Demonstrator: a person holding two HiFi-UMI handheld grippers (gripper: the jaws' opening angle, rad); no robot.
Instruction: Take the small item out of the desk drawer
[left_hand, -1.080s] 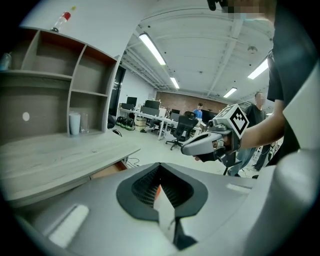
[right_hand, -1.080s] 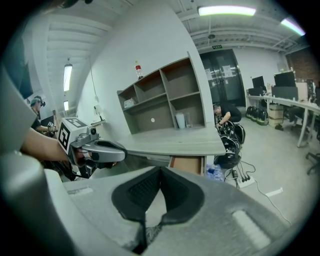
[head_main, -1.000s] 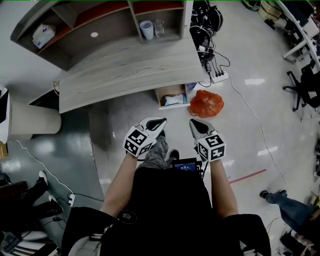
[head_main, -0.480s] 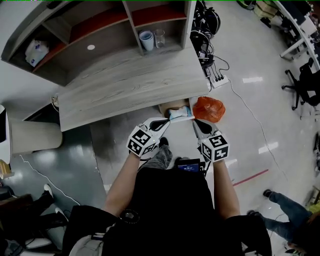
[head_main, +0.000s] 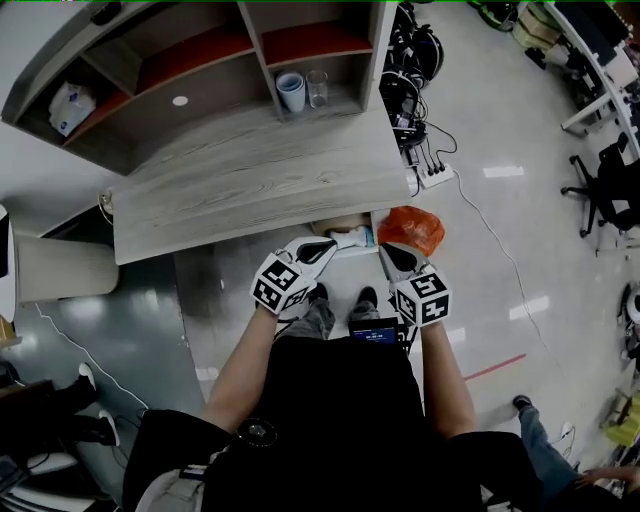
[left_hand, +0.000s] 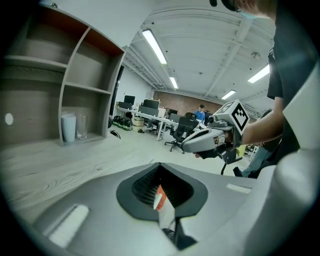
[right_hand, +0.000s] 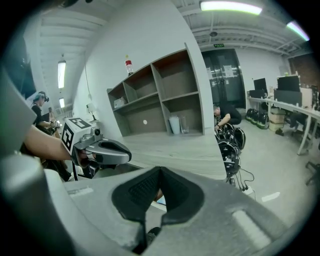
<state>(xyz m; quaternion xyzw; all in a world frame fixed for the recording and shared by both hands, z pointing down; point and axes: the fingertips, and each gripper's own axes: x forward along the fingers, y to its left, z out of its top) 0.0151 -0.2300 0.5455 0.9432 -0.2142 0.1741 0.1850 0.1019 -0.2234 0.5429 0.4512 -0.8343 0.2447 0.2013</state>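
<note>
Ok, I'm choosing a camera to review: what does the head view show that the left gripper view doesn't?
Head view only: the orange bag and power strip on the floor. Left gripper view only: ceiling lights and distant office chairs. Both: the desk top, the cup in the shelf unit and the right gripper.

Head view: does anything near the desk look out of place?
An orange plastic bag lies crumpled on the floor beside the open drawer; a power strip with tangled cables sprawls past the desk end.
</note>
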